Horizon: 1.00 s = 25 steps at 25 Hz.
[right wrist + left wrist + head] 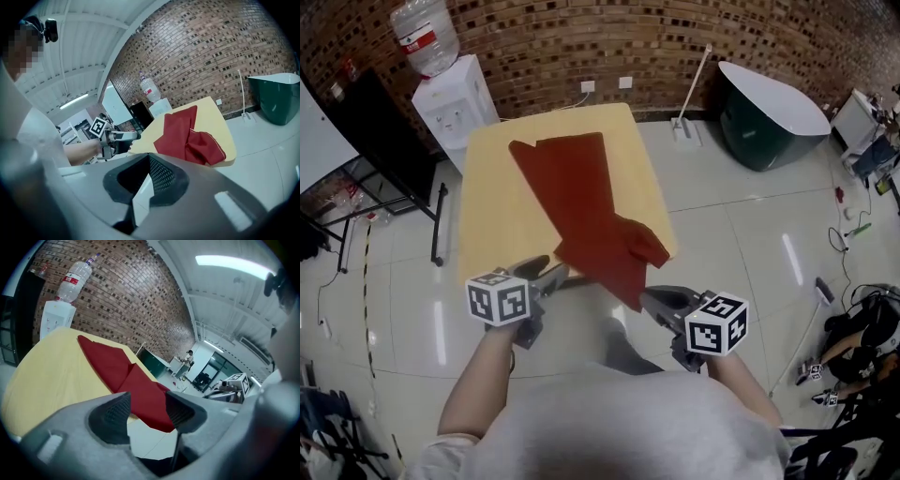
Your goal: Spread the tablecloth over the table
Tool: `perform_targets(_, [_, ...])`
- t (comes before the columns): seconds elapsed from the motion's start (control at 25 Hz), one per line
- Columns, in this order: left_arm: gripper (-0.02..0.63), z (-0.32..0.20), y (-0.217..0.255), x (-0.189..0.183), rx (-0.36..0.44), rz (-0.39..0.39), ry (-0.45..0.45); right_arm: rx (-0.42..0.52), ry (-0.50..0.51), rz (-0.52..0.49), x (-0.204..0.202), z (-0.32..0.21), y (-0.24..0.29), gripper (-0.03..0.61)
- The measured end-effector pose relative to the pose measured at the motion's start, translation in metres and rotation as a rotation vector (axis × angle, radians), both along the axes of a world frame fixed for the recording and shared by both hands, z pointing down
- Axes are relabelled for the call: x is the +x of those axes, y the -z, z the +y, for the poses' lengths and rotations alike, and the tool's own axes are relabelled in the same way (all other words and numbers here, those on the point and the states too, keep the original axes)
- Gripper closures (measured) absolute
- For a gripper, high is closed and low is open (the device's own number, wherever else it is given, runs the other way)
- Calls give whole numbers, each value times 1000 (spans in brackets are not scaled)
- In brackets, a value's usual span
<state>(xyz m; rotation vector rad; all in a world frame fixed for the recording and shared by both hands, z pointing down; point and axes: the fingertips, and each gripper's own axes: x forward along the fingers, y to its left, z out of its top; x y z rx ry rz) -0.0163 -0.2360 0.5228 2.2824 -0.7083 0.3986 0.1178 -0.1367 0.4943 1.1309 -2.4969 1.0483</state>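
A red tablecloth (581,202) lies bunched and partly folded in a diagonal strip across the yellow table (492,197), and one corner hangs over the near edge. My left gripper (551,272) hovers just off that near edge, left of the hanging corner, open with nothing between its pads. In the left gripper view the tablecloth (140,394) lies beyond the left gripper (147,411). My right gripper (652,298) is below and right of the hanging corner, shut and empty. The right gripper view shows the right gripper (149,176) short of the tablecloth (187,136).
A white water dispenser (450,98) stands at the table's far left corner. A dark green tub (769,112) sits on the floor at the right, with a mop (689,94) against the brick wall. A black frame (394,159) stands to the left.
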Motion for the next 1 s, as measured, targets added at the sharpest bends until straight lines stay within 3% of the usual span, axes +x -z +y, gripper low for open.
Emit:
perform_targets(0.16, [354,-35,-40,3,-68,-54,5,-39,16,-2,15,-37,-12,580])
perform_targets(0.76, [335,-56,-93,7,-220,2,46,-115,26,-21,24,-61,-43,580])
perform_targets(0.8, [363,-57,-93,7,-223,-1,51,-116,20,-22,25,-60,-44,580])
perform_targets(0.92, [560,-56,-93,9,-237,-11,58,-121,6,-24,29,-54,-47,580])
perform_targets(1.0, [600,-53,-95,9,-250,-25,54,-125,-4,-24,29,-50,-49,580])
